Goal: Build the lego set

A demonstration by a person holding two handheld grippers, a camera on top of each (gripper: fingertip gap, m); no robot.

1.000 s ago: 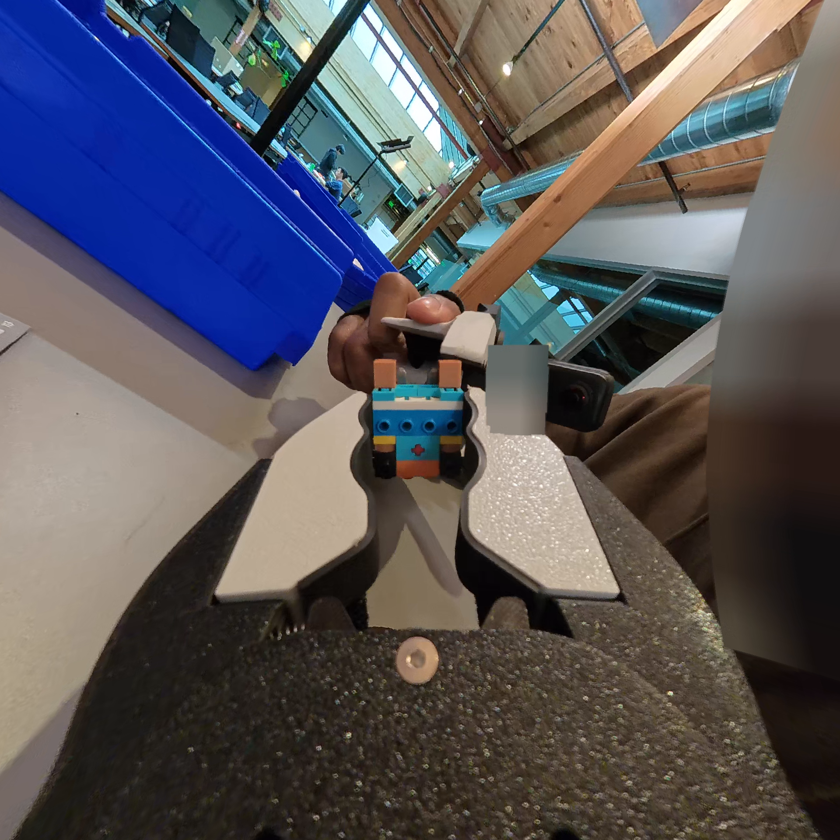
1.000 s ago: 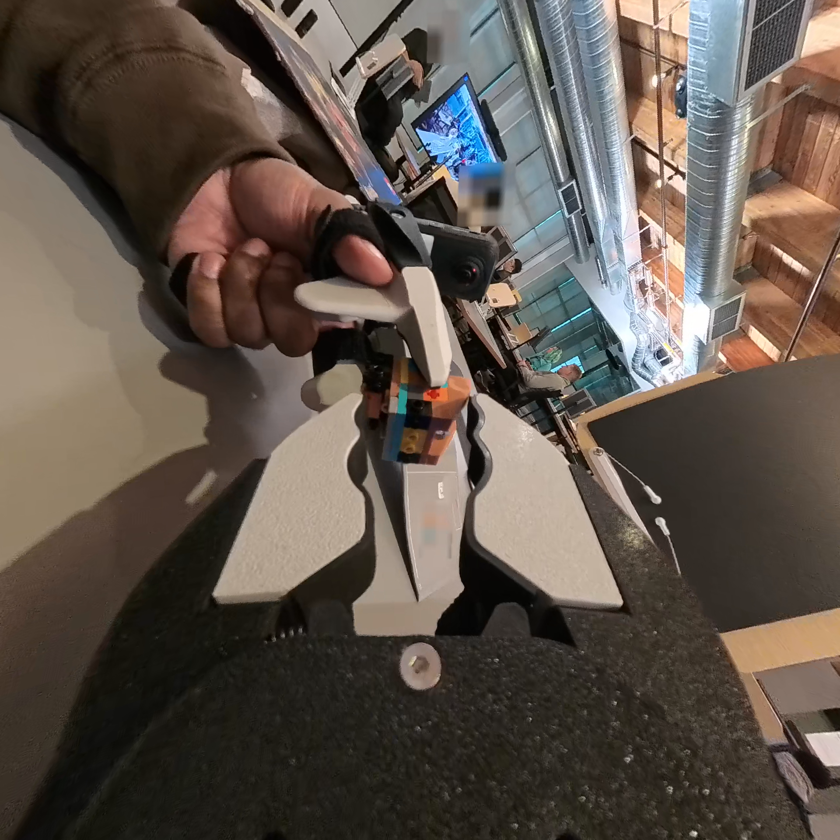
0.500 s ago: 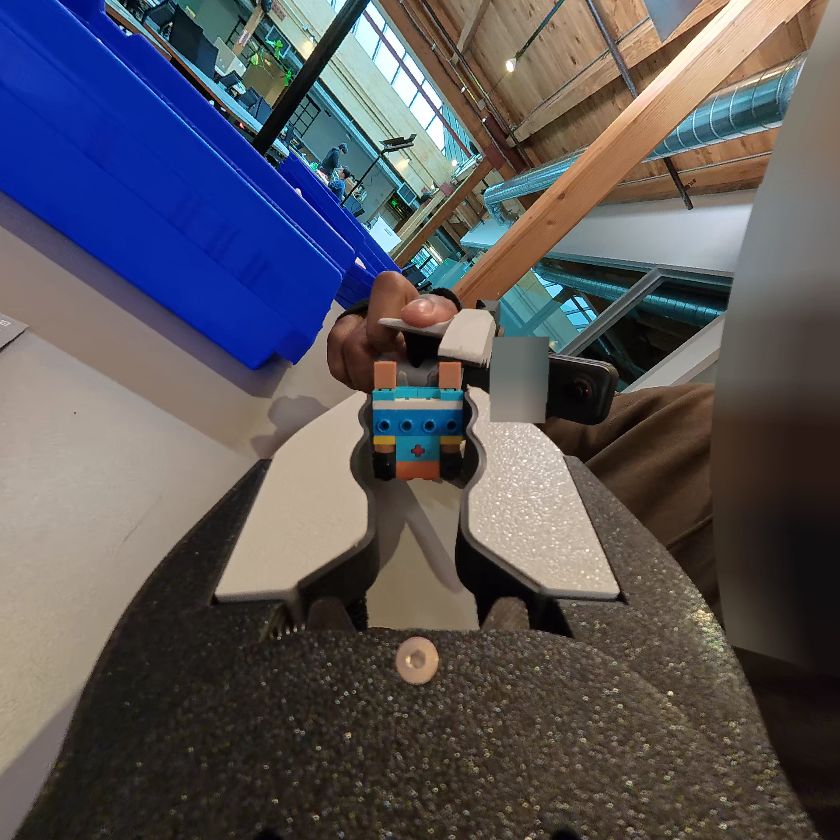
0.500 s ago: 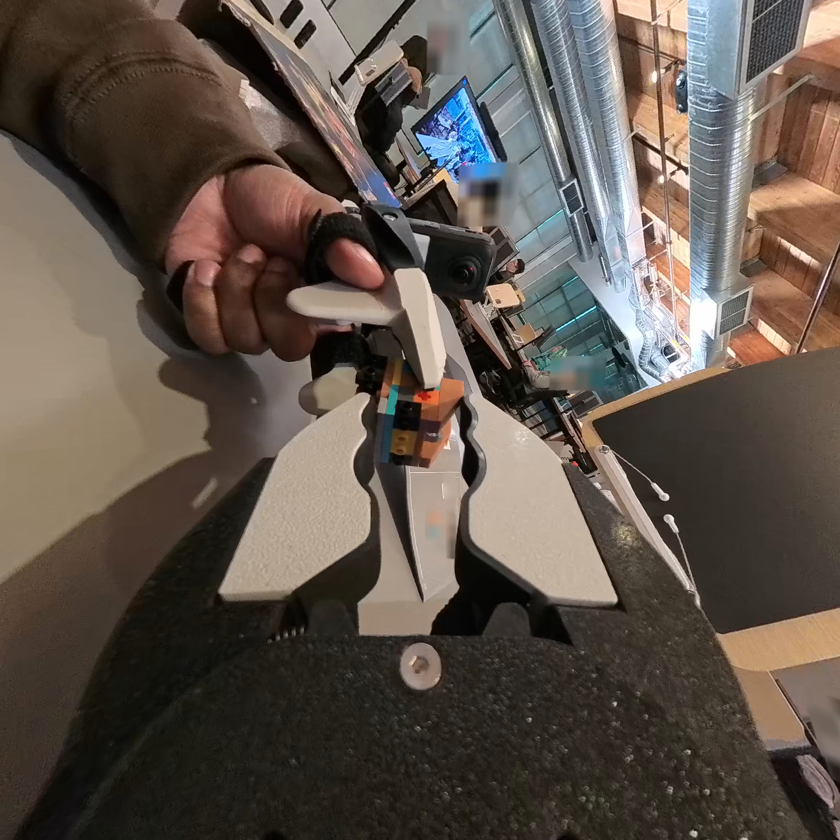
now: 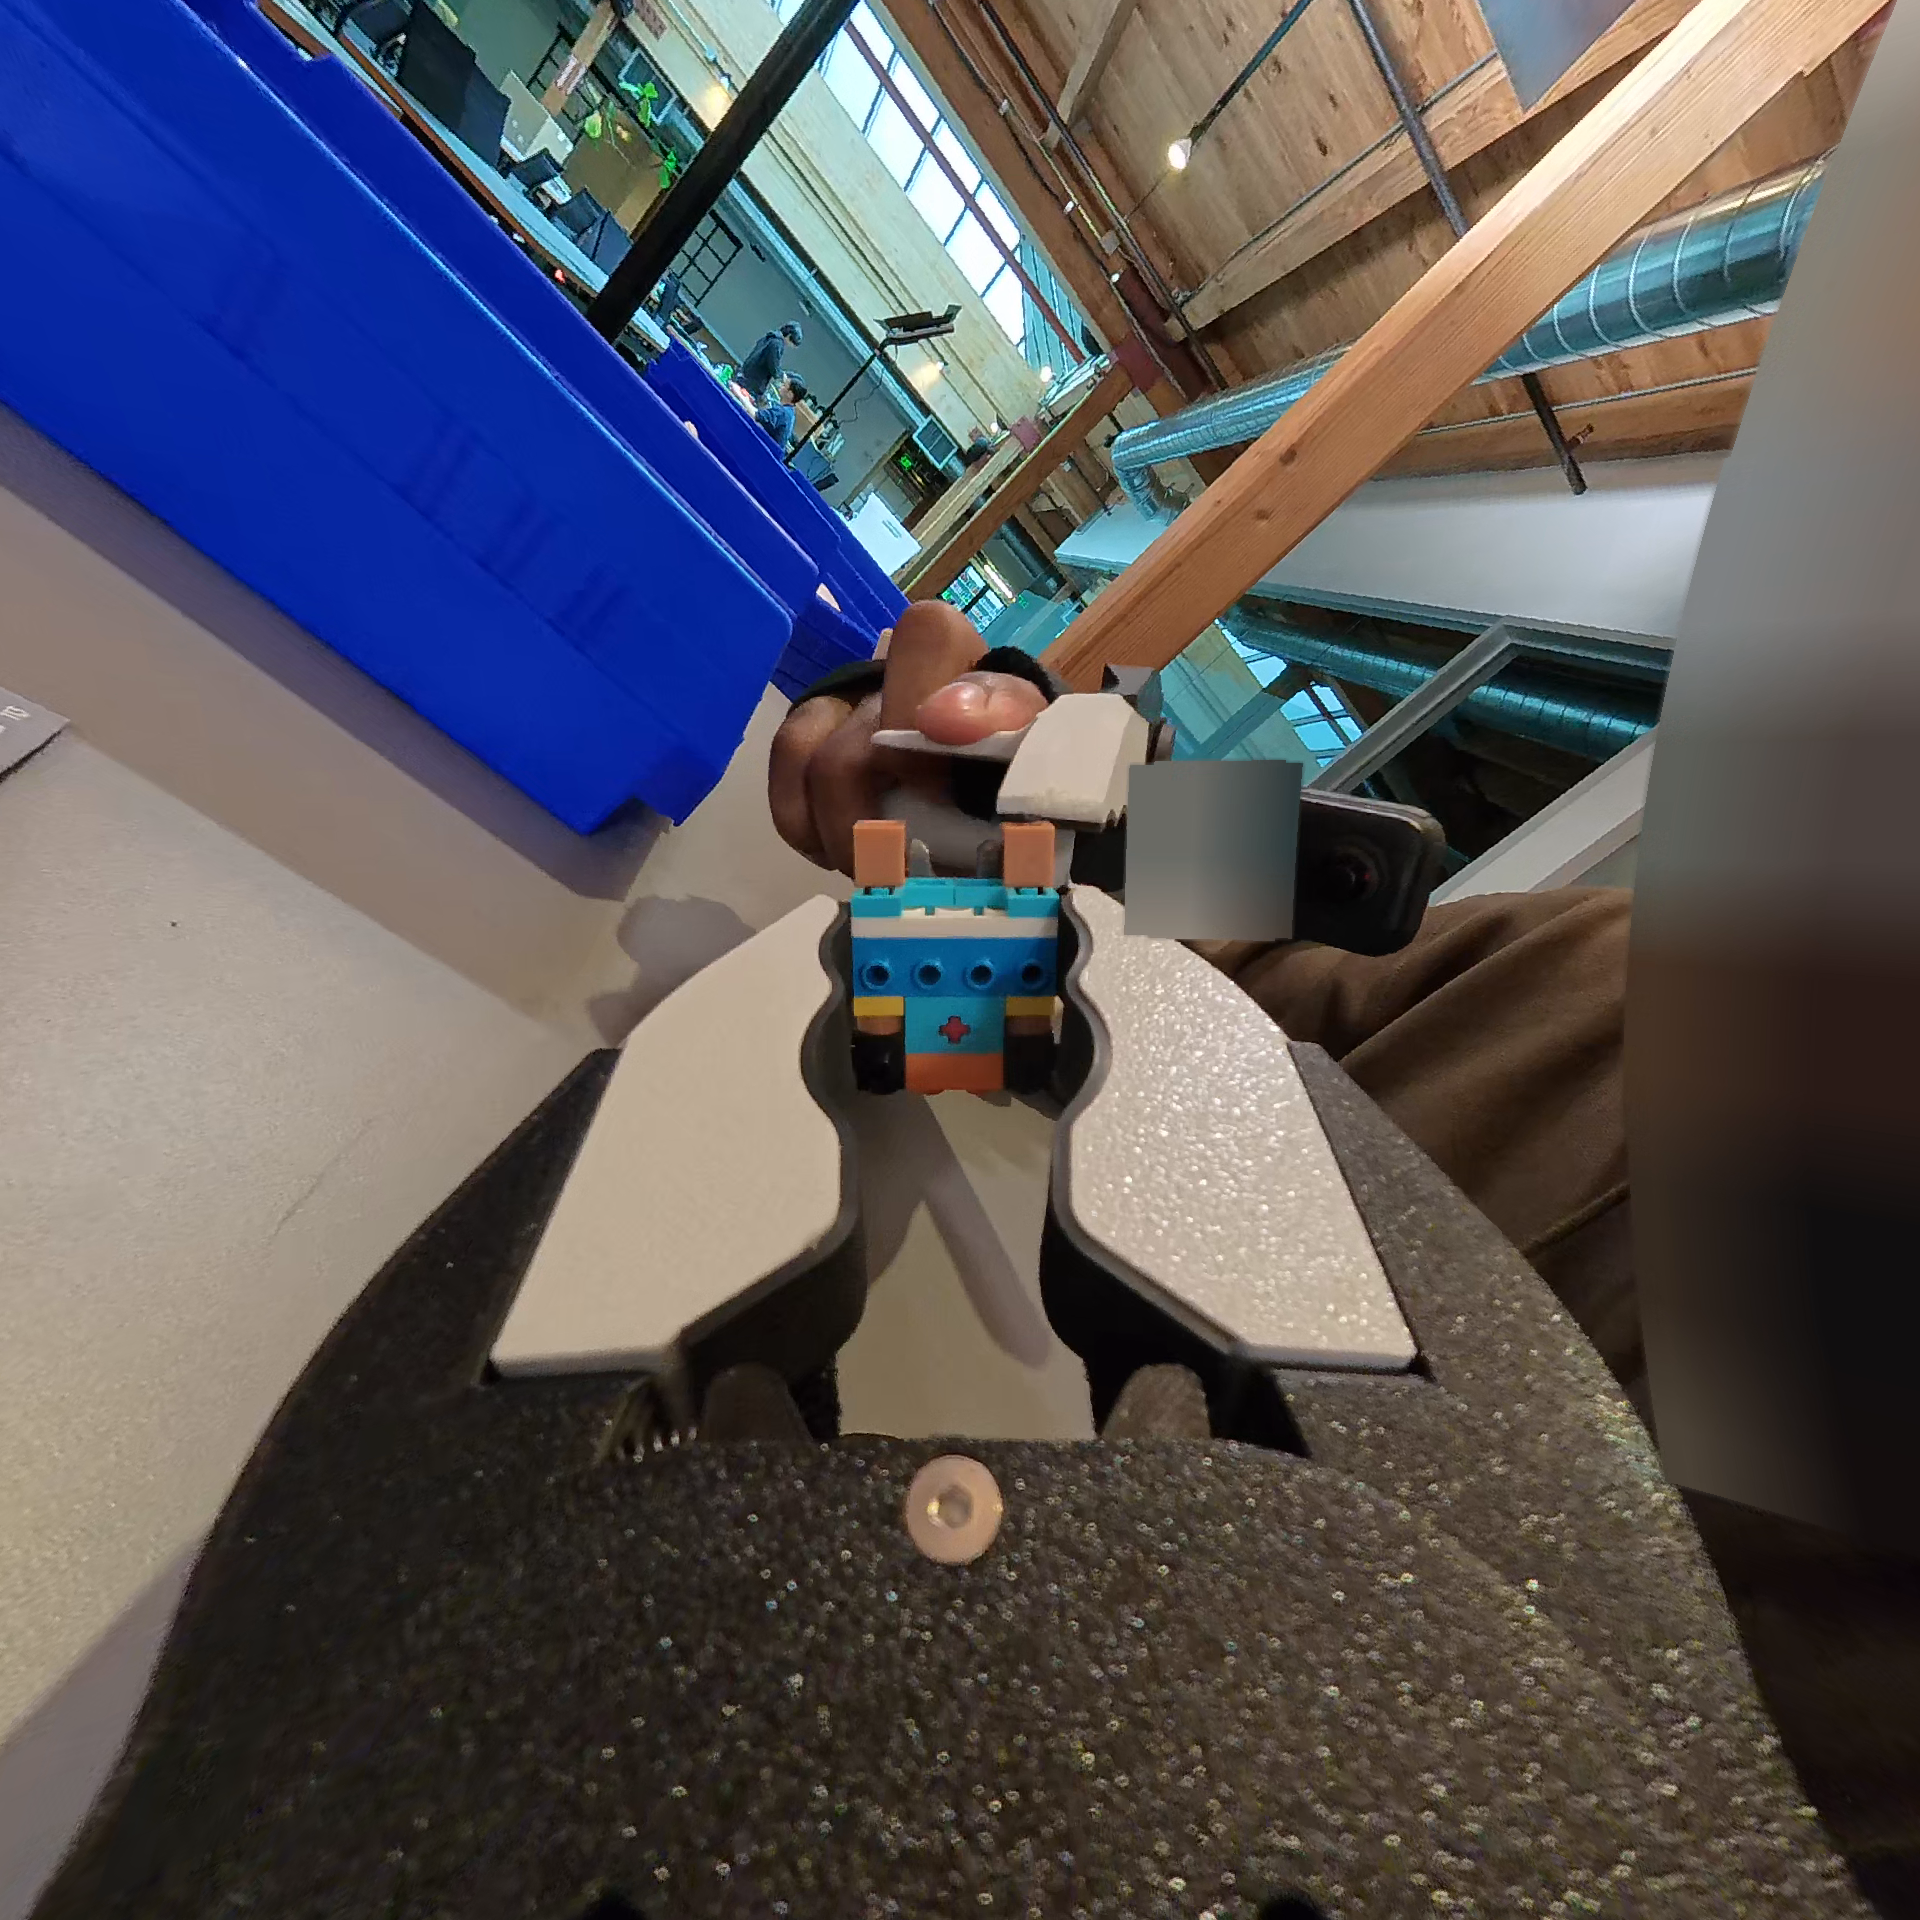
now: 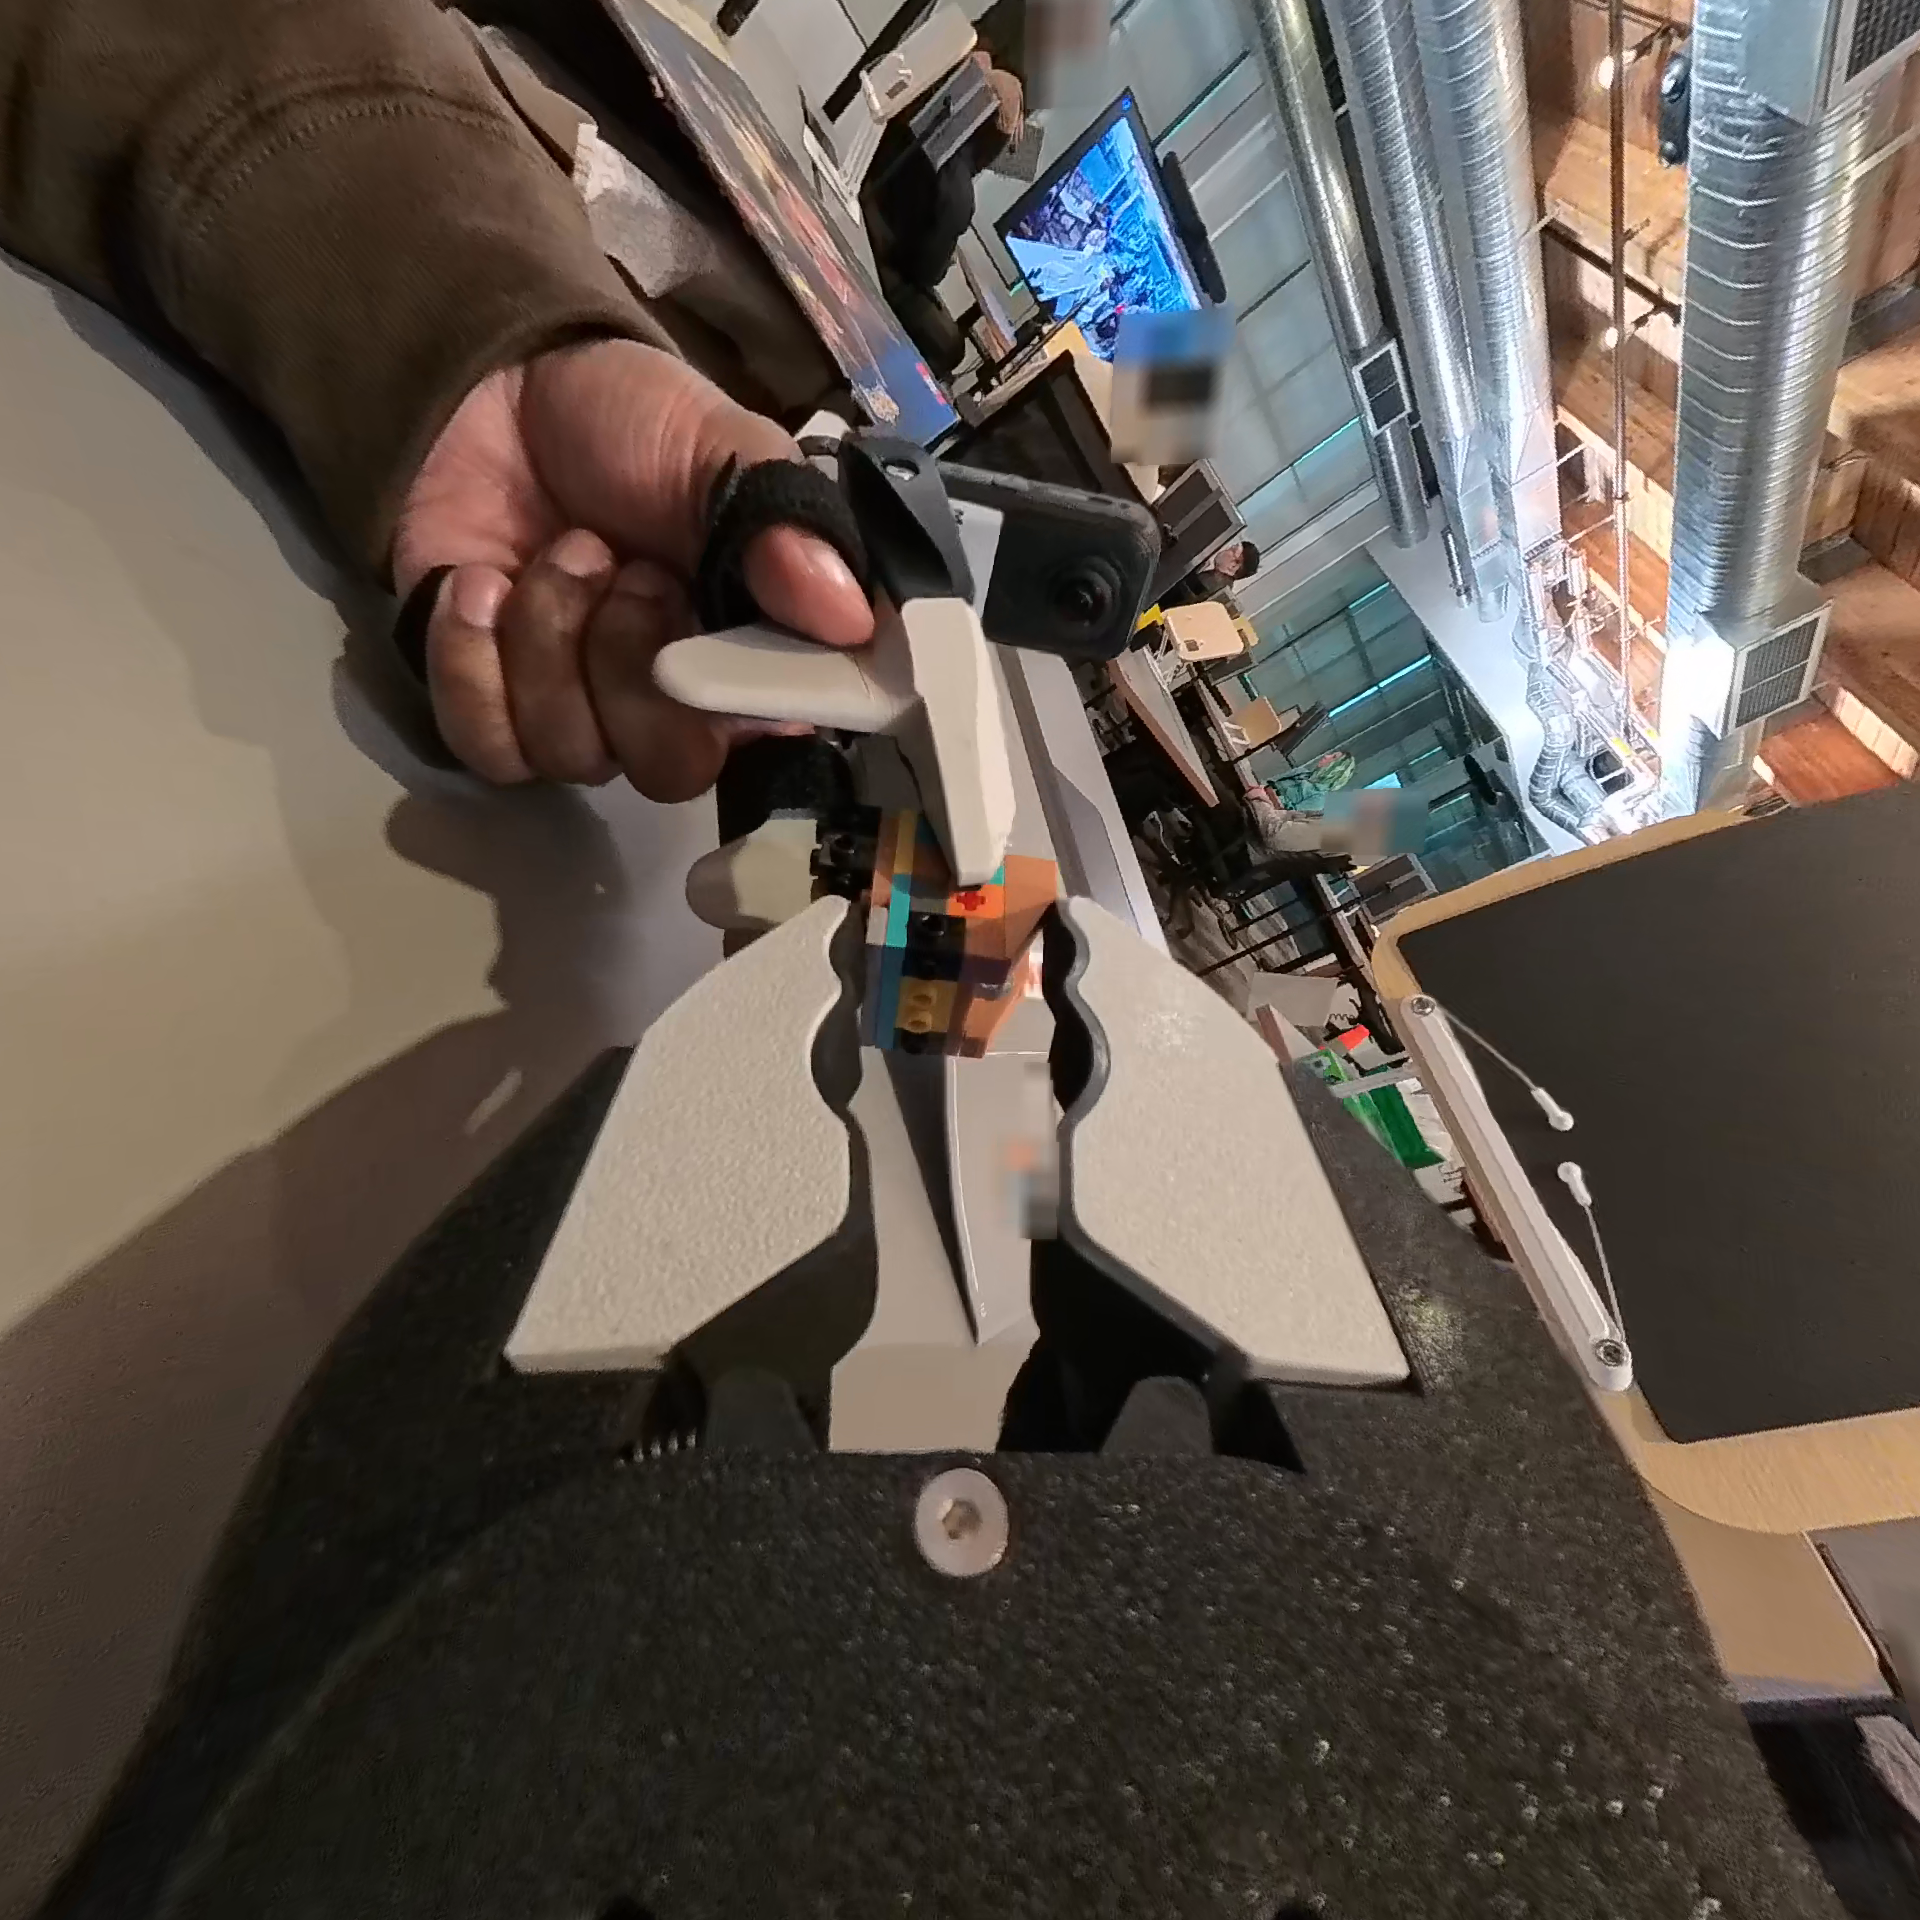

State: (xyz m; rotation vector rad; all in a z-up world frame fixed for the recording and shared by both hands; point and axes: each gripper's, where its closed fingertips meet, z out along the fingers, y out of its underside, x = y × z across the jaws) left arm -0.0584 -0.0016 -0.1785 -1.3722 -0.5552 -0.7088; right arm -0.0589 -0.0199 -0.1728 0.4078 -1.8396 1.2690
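Holding the lego model (image 5: 954, 997) off the table (image 5: 208, 1039), the left gripper (image 5: 956, 1023) has its fingers (image 5: 717, 1122) clamped on the model's two sides, studs and the red cross facing its camera. The right gripper (image 6: 961, 971) meets it from the opposite end; its fingers (image 6: 727, 1122) stand a little apart around the model's orange end, and I cannot tell whether they touch. Judging by this, a seating or regrip step is under way; next likely calls for squeezing squarely without twisting. Both hands (image 6: 582, 603) grip their handles, tilted upward.
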